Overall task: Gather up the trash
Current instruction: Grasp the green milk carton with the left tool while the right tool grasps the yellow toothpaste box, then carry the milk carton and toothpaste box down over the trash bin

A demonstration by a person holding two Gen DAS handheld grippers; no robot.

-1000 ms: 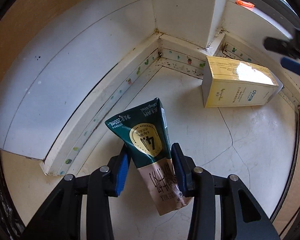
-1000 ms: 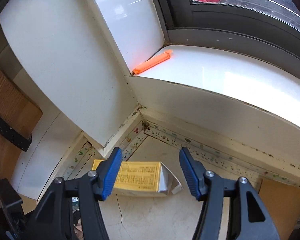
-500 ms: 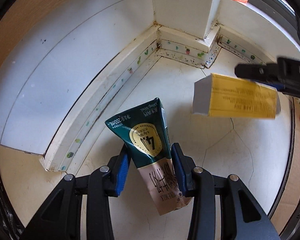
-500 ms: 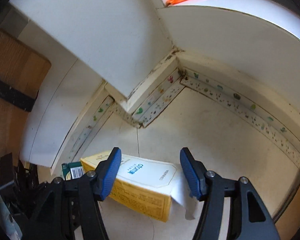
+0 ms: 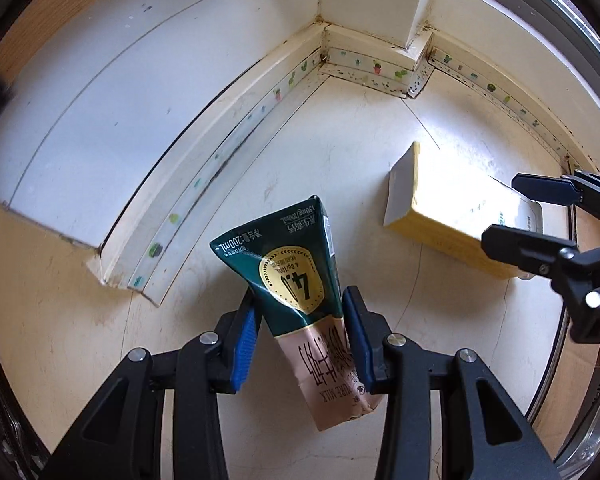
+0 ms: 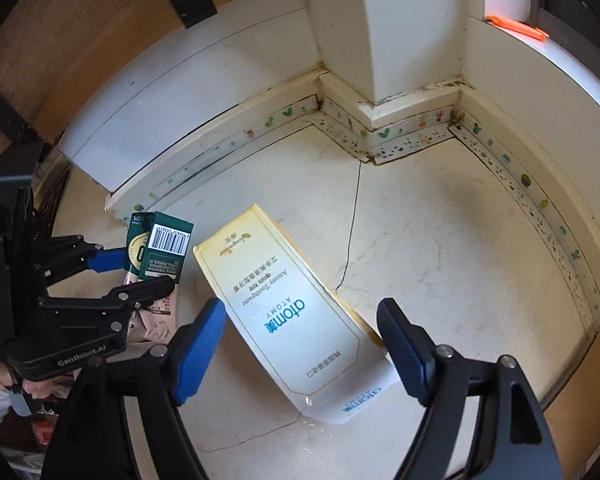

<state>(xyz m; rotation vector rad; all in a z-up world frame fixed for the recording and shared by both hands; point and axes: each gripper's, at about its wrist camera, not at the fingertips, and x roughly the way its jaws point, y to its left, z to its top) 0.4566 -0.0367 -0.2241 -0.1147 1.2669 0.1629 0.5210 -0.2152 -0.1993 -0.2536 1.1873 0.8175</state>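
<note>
The crushed green-and-tan milk carton (image 5: 300, 292) sits clamped between the left gripper's (image 5: 300, 336) blue pads. To its right, the yellow-and-white cardboard toothpaste box (image 6: 296, 316) lies between the right gripper's (image 6: 300, 344) jaws, which have just been opening wide, pads clear of it, above the cream floor (image 6: 460, 240).

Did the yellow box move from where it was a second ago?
Yes. The yellow box lay near the corner pillar; now it sits farther out, turned, between the open right gripper's fingers.
</note>
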